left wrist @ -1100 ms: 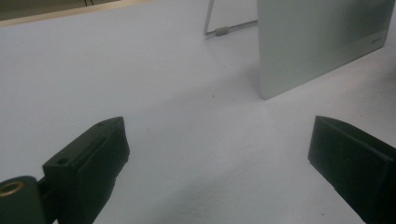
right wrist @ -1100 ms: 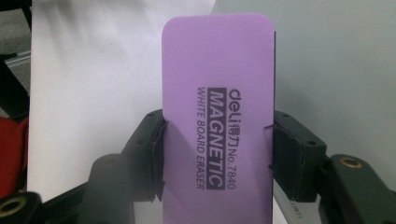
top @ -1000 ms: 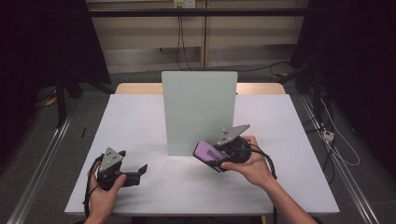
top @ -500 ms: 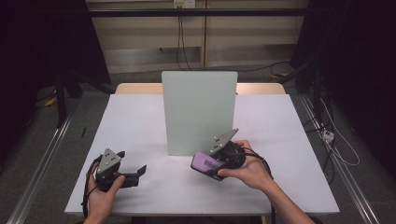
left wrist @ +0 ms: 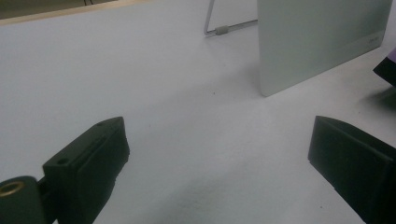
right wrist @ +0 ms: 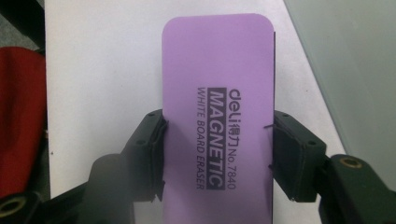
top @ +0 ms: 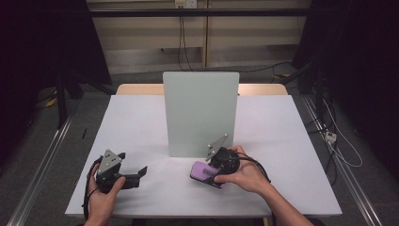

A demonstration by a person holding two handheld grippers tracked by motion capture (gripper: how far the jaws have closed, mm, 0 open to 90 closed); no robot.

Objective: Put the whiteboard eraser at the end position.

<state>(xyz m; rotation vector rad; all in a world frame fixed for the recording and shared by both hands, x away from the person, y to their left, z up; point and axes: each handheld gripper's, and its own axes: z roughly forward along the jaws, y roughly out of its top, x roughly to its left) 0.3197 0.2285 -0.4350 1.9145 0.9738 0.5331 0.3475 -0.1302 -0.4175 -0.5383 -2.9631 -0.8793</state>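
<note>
Lying flat between the 2 jaws of the right gripper (right wrist: pixel 217 156), the purple whiteboard eraser (right wrist: pixel 217 100) shows its printed top to the right gripper view, with "deli", "MAGNETIC" and "WHITE BOARD ERASER" readable along its length. Both pads press on its long edges, so the gripper is clamped on the eraser. In the high view the eraser (top: pixel 203 172) sits low over the white table (top: pixel 282 141), just in front of the lower right corner of the upright pale green board (top: pixel 201 113); whether it touches the tabletop cannot be told. The person's right hand (top: pixel 242 174) wraps the gripper body, with the grey three-cornered plate tilted up beside the board.

Well apart on the left, the left gripper (top: pixel 134 176) rests near the table's front edge in the left hand (top: pixel 106 193). Its 2 black jaws stand wide apart with only bare tabletop between them, as the left gripper view (left wrist: pixel 219 158) shows, and the board (left wrist: pixel 322 42) stands beyond them with a thin wire stand (left wrist: pixel 219 29) behind it.
</note>
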